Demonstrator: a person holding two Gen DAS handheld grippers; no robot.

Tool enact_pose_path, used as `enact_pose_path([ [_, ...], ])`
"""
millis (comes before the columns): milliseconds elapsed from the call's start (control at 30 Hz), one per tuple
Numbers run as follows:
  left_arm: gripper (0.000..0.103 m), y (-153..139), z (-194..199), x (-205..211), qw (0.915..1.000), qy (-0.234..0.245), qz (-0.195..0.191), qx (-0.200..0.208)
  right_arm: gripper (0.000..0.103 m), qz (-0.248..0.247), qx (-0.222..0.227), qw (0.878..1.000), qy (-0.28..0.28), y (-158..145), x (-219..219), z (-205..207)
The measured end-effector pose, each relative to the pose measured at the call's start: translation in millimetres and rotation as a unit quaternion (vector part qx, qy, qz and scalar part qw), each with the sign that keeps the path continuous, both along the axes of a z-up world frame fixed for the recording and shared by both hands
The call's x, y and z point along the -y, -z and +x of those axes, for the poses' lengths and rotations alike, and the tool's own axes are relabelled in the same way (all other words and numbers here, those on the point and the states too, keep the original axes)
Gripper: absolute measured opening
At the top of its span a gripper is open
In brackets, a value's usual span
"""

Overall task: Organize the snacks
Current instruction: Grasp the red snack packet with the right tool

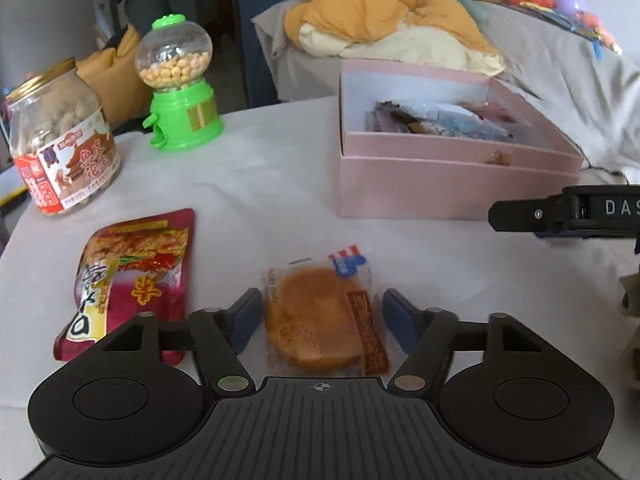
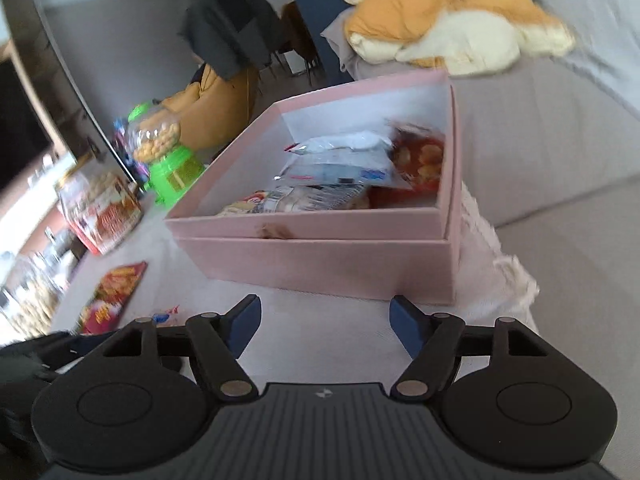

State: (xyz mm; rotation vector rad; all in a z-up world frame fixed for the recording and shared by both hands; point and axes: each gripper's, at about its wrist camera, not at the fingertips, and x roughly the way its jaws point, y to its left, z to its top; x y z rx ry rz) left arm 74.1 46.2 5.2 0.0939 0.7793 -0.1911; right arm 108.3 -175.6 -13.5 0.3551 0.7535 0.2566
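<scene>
A wrapped round pastry (image 1: pixel 320 316) lies on the white table between the open fingers of my left gripper (image 1: pixel 322 316), which straddles it without visibly gripping. A red snack pouch (image 1: pixel 132 276) lies to its left; it also shows in the right wrist view (image 2: pixel 114 294). A pink box (image 1: pixel 452 176) holding several snack packets stands at the back right; in the right wrist view the box (image 2: pixel 320 260) is just ahead of my open, empty right gripper (image 2: pixel 324 320). The right gripper's side shows at the left wrist view's right edge (image 1: pixel 560 216).
A jar of peanuts (image 1: pixel 60 140) and a green candy dispenser (image 1: pixel 180 84) stand at the back left of the table (image 1: pixel 260 168). A grey sofa with an orange and cream blanket (image 1: pixel 392 20) lies behind the box. The table's right edge is close to the box.
</scene>
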Motion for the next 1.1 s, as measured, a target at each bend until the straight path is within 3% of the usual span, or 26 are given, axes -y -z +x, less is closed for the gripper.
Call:
enact_pose_path([
  [100,0.061,-2,-15,-13,0.9991,0.0,-0.041,0.008,0.076,0.004,0.007,1.0,0.0,2,1,-5],
  [200,0.061,-6,-41,-35,0.9975,-0.021,-0.058,0.035,0.079,-0.049,0.021,0.999,-0.008,1,-17,-7],
  [367,0.061,-19,-70,-110,0.9878,-0.103,-0.083,0.082,0.081,-0.145,0.041,0.988,-0.039,1,-54,-14],
  [467,0.061,-17,-74,-155,0.9758,-0.17,-0.091,0.103,0.081,-0.2,0.039,0.977,-0.059,-2,-80,-20],
  [600,0.061,1,-74,-196,0.9617,-0.228,-0.128,0.082,0.081,-0.165,0.02,0.977,-0.137,-20,-125,-20],
  [667,0.061,6,-79,-202,0.9583,-0.227,-0.147,0.092,0.081,-0.121,0.002,0.979,-0.161,-30,-148,-11],
  [767,0.061,4,-81,-201,0.959,-0.227,-0.139,0.097,0.081,-0.068,-0.039,0.981,-0.176,-35,-187,11],
  [833,0.061,6,-80,-200,0.9586,-0.229,-0.142,0.093,0.081,-0.069,-0.058,0.981,-0.172,-33,-213,24],
  [967,0.061,9,-82,-203,0.9571,-0.23,-0.149,0.093,0.081,-0.105,-0.04,0.98,-0.164,-30,-255,38],
  [1033,0.061,9,-83,-204,0.9562,-0.231,-0.153,0.094,0.081,-0.105,-0.053,0.981,-0.155,-25,-269,47],
  [1100,0.061,10,-84,-205,0.9551,-0.232,-0.158,0.095,0.088,-0.102,-0.063,0.981,-0.15,-18,-279,51],
])
